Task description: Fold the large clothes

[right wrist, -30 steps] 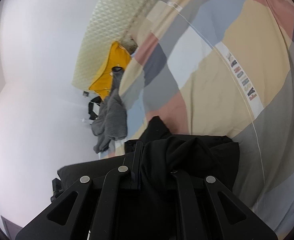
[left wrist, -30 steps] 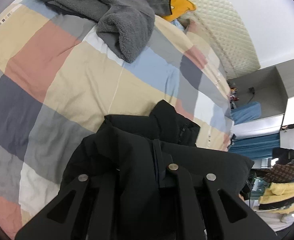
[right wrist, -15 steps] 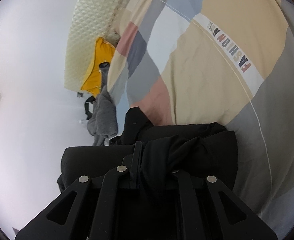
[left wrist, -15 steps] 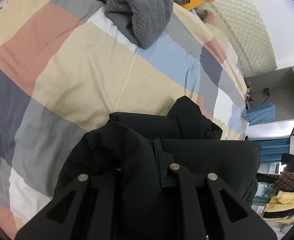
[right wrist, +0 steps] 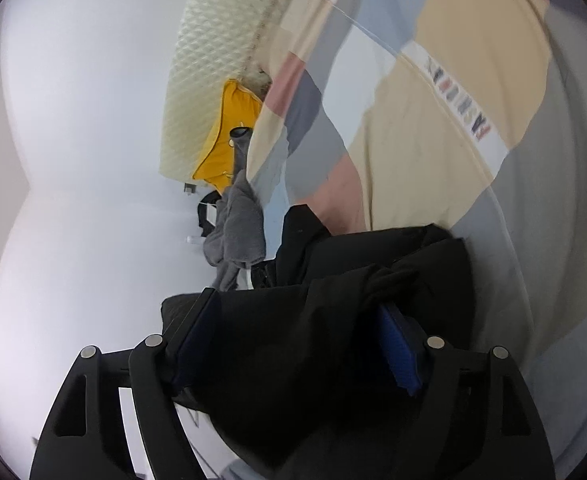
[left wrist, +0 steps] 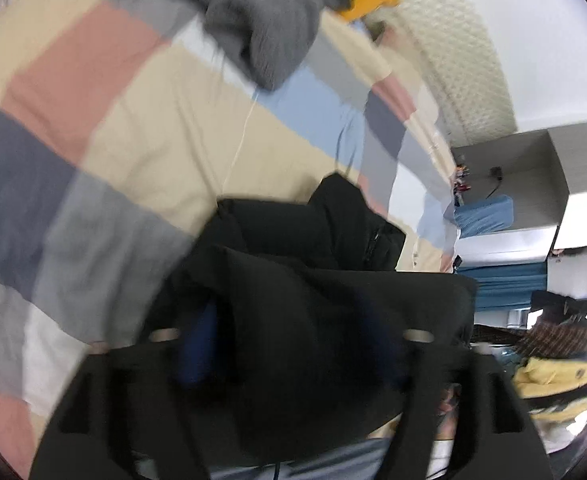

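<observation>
A: What is obscured or hard to read?

B: The left wrist view is motion-blurred. The left gripper (left wrist: 289, 340) is seen only as dark finger outlines, one blue pad (left wrist: 197, 344) being discernible. The near edge of the folded black padded jacket (left wrist: 317, 312) is cut off by the lower frame border in both views. Small items on the grey shelf unit (left wrist: 505, 184) cannot be identified

A: What surface and room are shown?

B: The jacket is laid on a bed covered by a checked quilt in beige, pink, grey and blue blocks (left wrist: 141, 128), printed lettering being visible in the right wrist view. A grey fleece garment (left wrist: 269, 36) and a yellow cushion (right wrist: 225, 140) are located near the cream quilted headboard (right wrist: 213, 40). White walls are seen, with stacked clothing (left wrist: 553, 376) at the right edge

A: What is the claw state, and what differs from before?

B: Both sets of jaws are opening. The right gripper (right wrist: 293, 344) is spread wide, jacket fabric lying between its blue pads (right wrist: 397, 348); it is apparently not pinched. A second earlier, both were clamped narrowly on the jacket; the grip has since been released
</observation>
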A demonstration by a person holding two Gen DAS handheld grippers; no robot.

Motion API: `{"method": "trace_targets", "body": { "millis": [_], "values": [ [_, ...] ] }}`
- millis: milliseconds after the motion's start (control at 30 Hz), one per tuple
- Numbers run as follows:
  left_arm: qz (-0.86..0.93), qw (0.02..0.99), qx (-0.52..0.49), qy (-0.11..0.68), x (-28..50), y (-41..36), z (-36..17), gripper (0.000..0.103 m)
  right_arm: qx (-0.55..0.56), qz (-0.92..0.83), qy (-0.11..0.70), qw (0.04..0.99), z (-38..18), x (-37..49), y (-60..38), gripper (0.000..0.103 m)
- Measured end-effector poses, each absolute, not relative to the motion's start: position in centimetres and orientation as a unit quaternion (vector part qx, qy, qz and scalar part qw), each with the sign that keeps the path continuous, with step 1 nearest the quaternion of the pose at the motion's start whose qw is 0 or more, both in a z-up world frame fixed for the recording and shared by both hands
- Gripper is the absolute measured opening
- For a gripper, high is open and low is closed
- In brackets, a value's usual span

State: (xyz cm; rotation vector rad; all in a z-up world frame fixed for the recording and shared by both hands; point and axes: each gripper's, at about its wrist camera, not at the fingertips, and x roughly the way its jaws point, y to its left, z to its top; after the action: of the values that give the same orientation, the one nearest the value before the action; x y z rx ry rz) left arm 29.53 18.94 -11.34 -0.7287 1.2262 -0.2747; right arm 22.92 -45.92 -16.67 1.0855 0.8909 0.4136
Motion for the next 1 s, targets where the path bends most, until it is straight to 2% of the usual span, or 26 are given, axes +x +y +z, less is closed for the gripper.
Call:
{"method": "trace_targets", "body": {
  "millis": [233,367,500,600,700,1000],
  "values": [
    [-0.106,0.881,-0.163,0.432,23.6,17.0,-2.4,0.081,0.356,0.061,0.379,0.852,-8.2,19.5,-47.0,0.076],
    [-0.132,0.907,-0.106,0.385,19.9,12.5,-0.3,0.081,0.262,0.048,0.334,0.904,-3.0,17.6,-43.5,0.076],
    [-0.159,0.915,-0.066,0.364,17.0,6.7,-0.9,0.081,0.199,0.067,0.314,0.926,-0.7,17.0,-38.1,0.079],
    [-0.145,0.921,-0.051,0.359,17.6,3.2,-3.1,0.081,0.158,0.088,0.320,0.930,-1.2,17.7,-34.2,0.080],
    [-0.116,0.930,-0.017,0.349,19.2,0.6,-5.7,0.081,0.104,0.106,0.336,0.930,-4.1,19.1,-29.5,0.081],
    [-0.073,0.910,-0.010,0.408,25.4,-1.4,-13.2,0.081,0.049,0.129,0.395,0.908,-13.8,22.9,-23.8,0.082]
  ]
}}
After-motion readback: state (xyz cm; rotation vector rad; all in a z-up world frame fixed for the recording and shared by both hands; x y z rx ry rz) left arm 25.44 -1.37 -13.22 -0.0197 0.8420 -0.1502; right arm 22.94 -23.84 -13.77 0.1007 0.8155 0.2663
